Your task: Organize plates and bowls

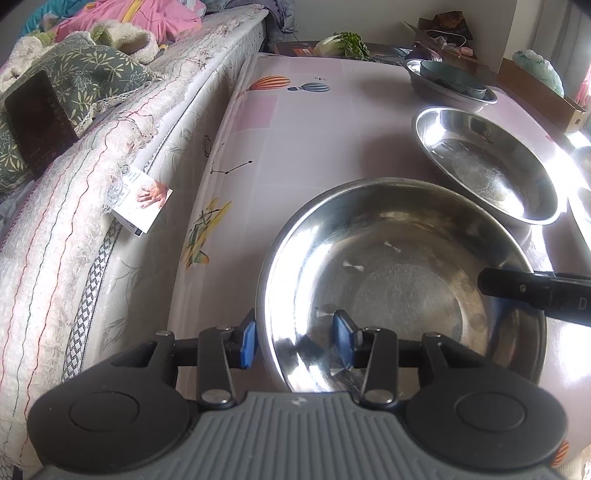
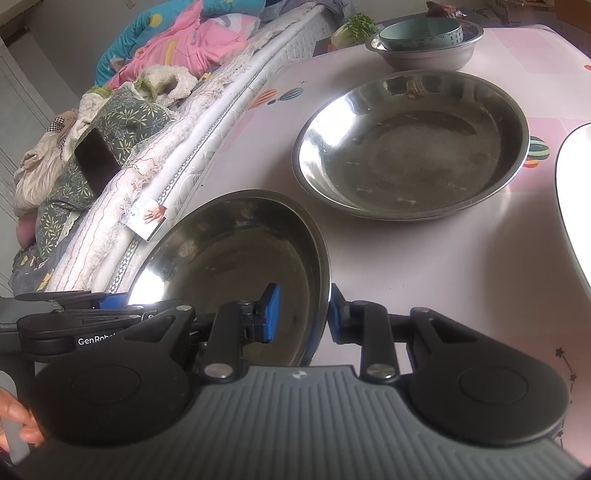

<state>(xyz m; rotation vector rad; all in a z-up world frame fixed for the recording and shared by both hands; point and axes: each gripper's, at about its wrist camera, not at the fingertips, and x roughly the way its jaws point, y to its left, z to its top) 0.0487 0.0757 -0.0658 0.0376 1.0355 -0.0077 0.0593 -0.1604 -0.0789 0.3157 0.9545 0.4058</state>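
Near steel plate (image 1: 402, 284) sits at lower centre of the left wrist view, on the pink tablecloth (image 1: 303, 122) close to the cloth's left edge. In the right wrist view the same plate (image 2: 236, 258) is lower left and looks tipped, its right rim higher; whether it is clear of the cloth I cannot tell.

Left gripper (image 1: 293, 343): blue pads spread, one outside the rim, one inside the dish. They straddle the near rim with a visible gap, not pinching.

Right gripper (image 2: 301, 314): pads either side of the plate's right rim, inner pad inside the dish, outer pad just beside the rim. Gap looks narrow; contact not certain, so grip cannot be called. Its black finger also shows at right middle of the left view.

Second steel plate (image 2: 410, 147), upper right of centre in the right view, lies flat and apart from the first, empty.

Beyond it, top right: a teal bowl (image 2: 421, 33) nested in a grey steel bowl (image 2: 424, 55). That pairing looks done.

A white rim (image 2: 572, 206) cuts the right edge; too cropped to identify.

Judgement: bowls stacked, plates not yet. Remaining work is probably to lift the near plate and set it into the far one.

Outward: bed edge with quilt (image 1: 92, 206) along the left, greens (image 1: 343, 44) at top.
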